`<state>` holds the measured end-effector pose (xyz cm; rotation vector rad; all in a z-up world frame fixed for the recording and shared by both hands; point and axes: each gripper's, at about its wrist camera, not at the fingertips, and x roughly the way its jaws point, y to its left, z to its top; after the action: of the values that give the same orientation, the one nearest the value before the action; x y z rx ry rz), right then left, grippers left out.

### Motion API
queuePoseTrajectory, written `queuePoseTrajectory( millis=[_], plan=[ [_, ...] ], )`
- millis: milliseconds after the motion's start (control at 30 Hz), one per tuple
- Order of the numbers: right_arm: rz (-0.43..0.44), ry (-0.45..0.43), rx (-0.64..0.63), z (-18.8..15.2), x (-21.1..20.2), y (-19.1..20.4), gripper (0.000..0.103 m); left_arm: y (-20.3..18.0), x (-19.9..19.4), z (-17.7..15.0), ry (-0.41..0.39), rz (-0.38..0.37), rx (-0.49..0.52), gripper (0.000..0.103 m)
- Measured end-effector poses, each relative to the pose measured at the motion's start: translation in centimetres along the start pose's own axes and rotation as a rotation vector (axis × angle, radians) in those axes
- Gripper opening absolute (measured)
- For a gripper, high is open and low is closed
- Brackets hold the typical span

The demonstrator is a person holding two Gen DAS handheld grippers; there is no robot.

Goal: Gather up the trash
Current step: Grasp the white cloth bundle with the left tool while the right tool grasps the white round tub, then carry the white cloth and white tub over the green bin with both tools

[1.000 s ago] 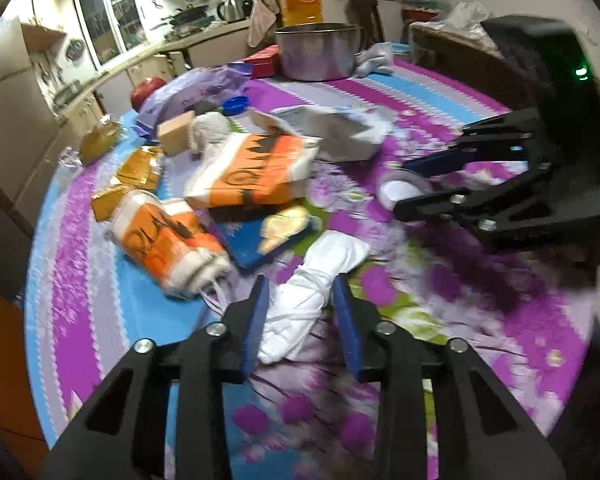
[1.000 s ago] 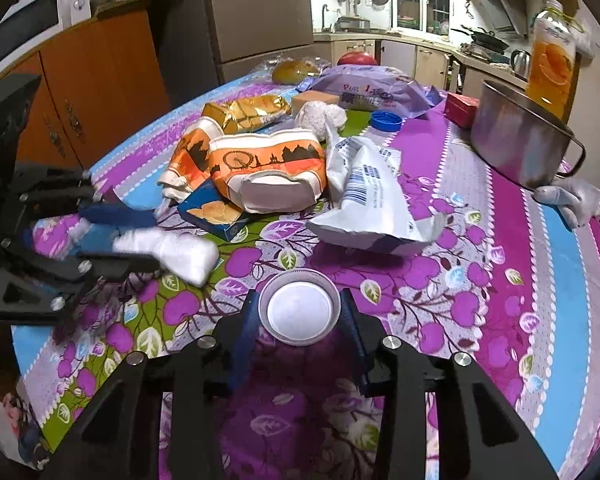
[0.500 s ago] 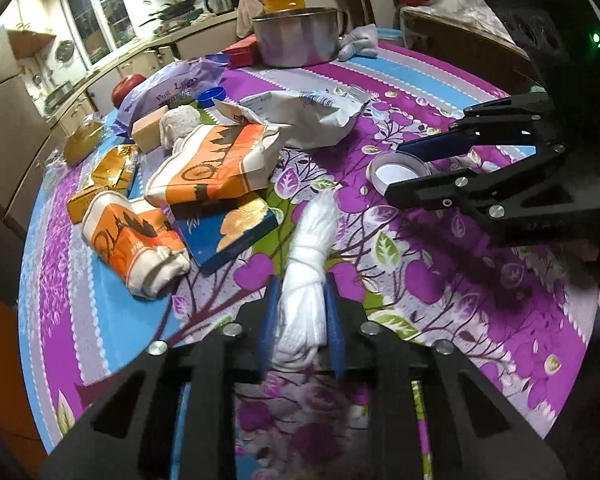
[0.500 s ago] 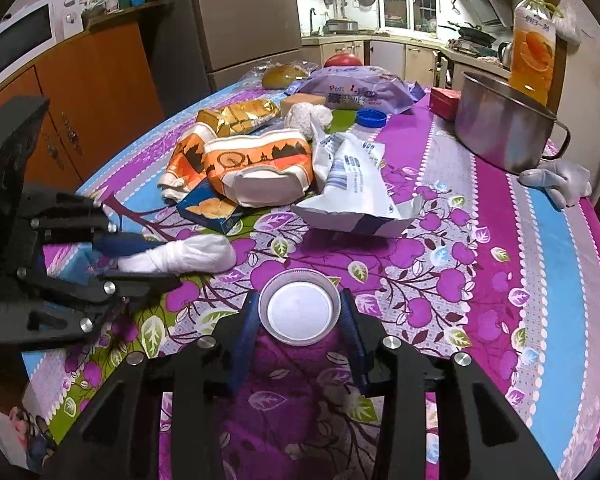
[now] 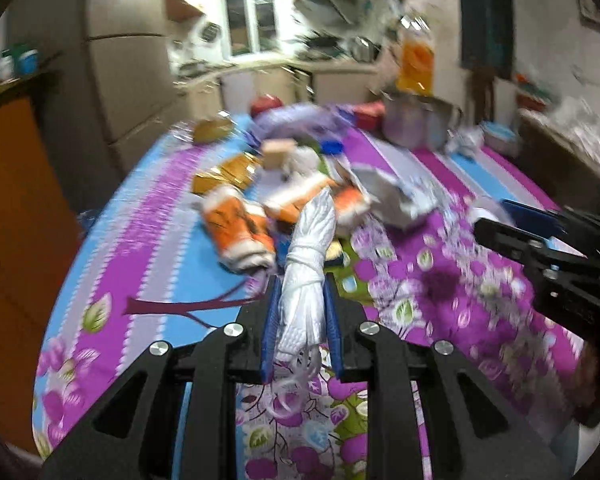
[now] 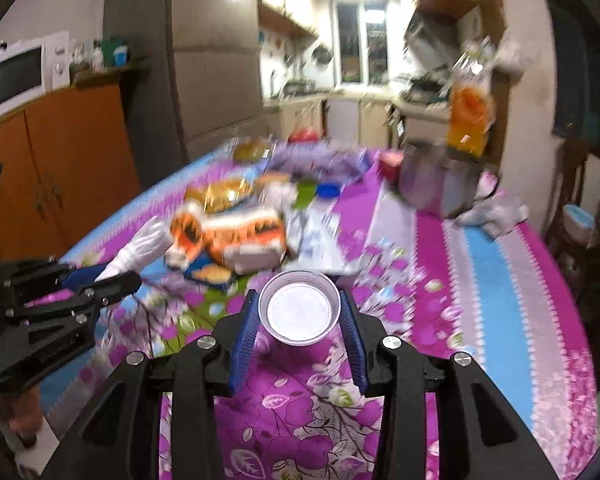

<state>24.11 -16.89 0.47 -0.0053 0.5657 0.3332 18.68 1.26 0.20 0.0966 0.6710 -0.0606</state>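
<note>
Both grippers raised: left gripper (image 5: pixel 300 320) clamps white bundle (image 5: pixel 306 276), right gripper (image 6: pixel 300 320) clamps lid (image 6: pixel 300 307).

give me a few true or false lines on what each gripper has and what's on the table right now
1. The left gripper is shut on a white bundle of cord. True.
2. The right gripper holds an orange packet. False: it holds a round lid between its fingers.
3. The steel pot stands at the far side of the table, near a juice bottle. True.
4. The table has a plain white cloth. False: it is purple and blue with flowers.
5. Orange packets lie on the table beyond the lid. True.
</note>
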Motion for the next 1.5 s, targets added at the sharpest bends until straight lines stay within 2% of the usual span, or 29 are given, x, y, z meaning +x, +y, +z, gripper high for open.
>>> queuePoseTrajectory(
  millis=[67,167,433,800,1233,1500],
  plan=[
    [-0.037,-0.046,0.000,0.4,-1.5,0.1,0.041,0.2,-1.4,0.4,-0.040,0.038,-0.057,0.020],
    [-0.063,-0.095,0.013,0.6,-3.5,0.1,0.041,0.4,-2.8,1.0,-0.083,0.056,-0.103,0.020],
    [-0.127,-0.172,0.004,0.5,-7.6,0.4,0.041,-1.5,-5.4,1.3,-0.144,0.046,-0.117,0.020],
    [-0.202,-0.226,0.026,0.0,-12.6,-1.6,0.041,-5.4,-7.2,2.1,-0.194,-0.006,-0.080,0.020],
    [-0.294,-0.293,0.087,-1.4,-18.1,-7.0,0.041,-12.1,-9.2,3.4,-0.278,-0.094,-0.023,0.021],
    [-0.370,-0.389,0.111,-3.2,-22.3,-10.2,0.041,-17.0,-10.6,3.4,-0.397,-0.148,0.010,0.021]
  ],
)
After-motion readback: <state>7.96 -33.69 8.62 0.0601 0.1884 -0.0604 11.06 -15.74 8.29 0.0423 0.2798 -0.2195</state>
